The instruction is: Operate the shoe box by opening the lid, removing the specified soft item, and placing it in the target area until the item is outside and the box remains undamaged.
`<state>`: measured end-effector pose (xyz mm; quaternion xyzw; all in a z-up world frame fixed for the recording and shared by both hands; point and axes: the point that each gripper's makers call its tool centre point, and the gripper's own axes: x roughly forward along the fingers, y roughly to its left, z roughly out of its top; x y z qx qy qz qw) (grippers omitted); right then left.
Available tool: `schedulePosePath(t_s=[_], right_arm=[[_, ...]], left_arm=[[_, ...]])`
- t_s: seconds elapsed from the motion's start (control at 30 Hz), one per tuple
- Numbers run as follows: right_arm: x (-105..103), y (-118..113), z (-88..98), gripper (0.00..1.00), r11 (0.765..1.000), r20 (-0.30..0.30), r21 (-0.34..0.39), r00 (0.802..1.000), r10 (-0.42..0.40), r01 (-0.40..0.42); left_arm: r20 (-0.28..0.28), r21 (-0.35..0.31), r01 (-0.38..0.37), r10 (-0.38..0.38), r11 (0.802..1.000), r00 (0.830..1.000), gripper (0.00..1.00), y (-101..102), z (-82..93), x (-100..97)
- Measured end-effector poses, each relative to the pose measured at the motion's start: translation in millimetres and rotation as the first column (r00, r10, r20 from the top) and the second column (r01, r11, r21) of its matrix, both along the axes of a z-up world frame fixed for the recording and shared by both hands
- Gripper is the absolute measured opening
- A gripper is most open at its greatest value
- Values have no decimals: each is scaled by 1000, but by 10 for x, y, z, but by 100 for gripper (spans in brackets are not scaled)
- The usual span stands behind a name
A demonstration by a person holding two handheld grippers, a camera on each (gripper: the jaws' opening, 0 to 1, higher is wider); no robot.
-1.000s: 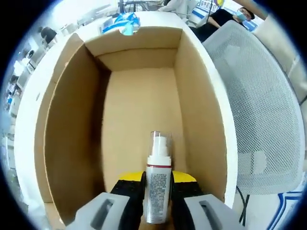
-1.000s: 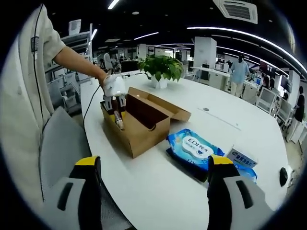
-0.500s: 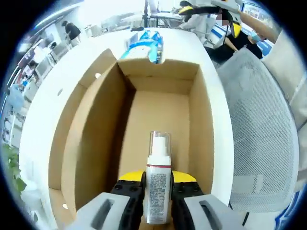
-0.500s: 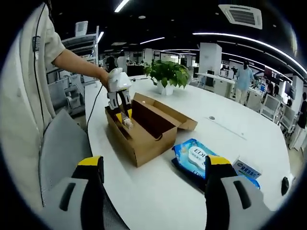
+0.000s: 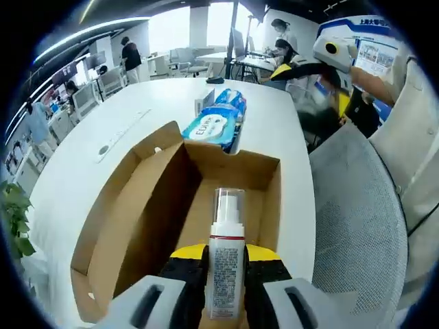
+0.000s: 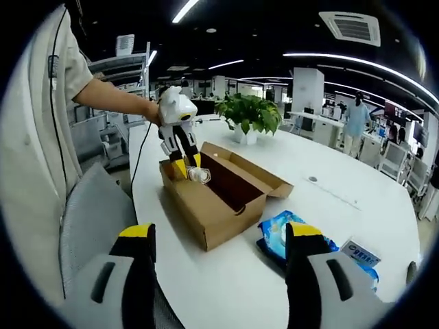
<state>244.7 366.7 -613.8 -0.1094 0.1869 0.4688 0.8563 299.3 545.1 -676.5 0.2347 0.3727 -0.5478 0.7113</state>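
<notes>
Your left gripper (image 5: pixel 225 274) has its jaws clenched on the bottle (image 5: pixel 225 264), low centre of frame, now lifted above the open box (image 5: pixel 147 219) it sat inside earlier. Your right gripper (image 6: pixel 218 274) hangs spread wide, holding nothing, over the tabletop (image 6: pixel 226 281).

Your left gripper (image 6: pixel 180 147) has lifted the spray bottle (image 5: pixel 226 257): in the right gripper view a second ago it sat low at the left end of the shoe box (image 6: pixel 223 195), and now it hangs above the box rim, bottle tip at the middle left of the frame. In the left gripper view the box floor has dropped away below the bottle, which is probably clear of the cardboard, though the angle is poor. Your right gripper (image 5: pixel 328 55) has come into the upper right of that view.
</notes>
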Motion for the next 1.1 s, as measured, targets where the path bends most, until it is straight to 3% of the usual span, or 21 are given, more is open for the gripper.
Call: schedulePosePath(t_s=[0.3,0.83,1.1], right_arm=[[3,175,107,64,998,10,62,1000,-3,3],[-94,584,131,55,989,-18,140,999,51,-48],[-75,683,204,50,982,-29,185,998,55,-49]], left_arm=[[-11,-129,-8,6,992,1000,19,-244,265,-46],[-8,-222,45,-48,974,999,19,-509,492,-271],[-24,-305,56,-67,951,997,19,-649,622,-408]])
